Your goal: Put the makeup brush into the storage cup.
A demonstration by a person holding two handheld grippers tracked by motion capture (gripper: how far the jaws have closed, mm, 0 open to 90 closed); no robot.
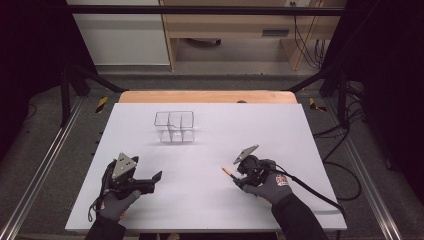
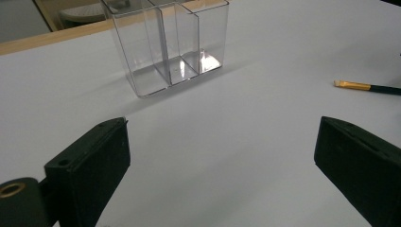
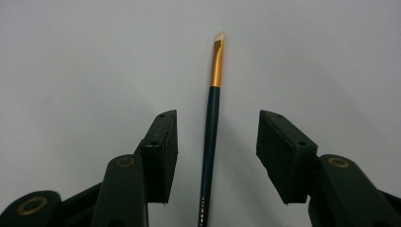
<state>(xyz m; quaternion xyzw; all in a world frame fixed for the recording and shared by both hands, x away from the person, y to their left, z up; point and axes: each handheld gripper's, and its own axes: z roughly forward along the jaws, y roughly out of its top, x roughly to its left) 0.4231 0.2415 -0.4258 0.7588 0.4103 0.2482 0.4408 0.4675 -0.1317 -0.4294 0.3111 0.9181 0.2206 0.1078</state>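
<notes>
A thin brush (image 3: 210, 118) with a dark handle, gold ferrule and pale angled tip lies flat on the white sheet (image 1: 210, 145). My right gripper (image 3: 217, 125) straddles its handle with a gap on both sides, open, the pads not touching it. In the high view that gripper (image 1: 235, 177) sits at the right front, the brush tip (image 1: 227, 171) poking out to its left. My left gripper (image 1: 156, 181) rests at the left front, open wide with nothing between its fingers (image 2: 94, 151). A clear plastic organiser (image 1: 174, 126) with several compartments stands upright farther back.
From the left gripper view the organiser (image 2: 170, 42) is ahead and the brush (image 2: 364, 86) lies off to the right. The wooden table edge (image 1: 207, 96) shows behind the sheet. Black frame rails and cables flank the table.
</notes>
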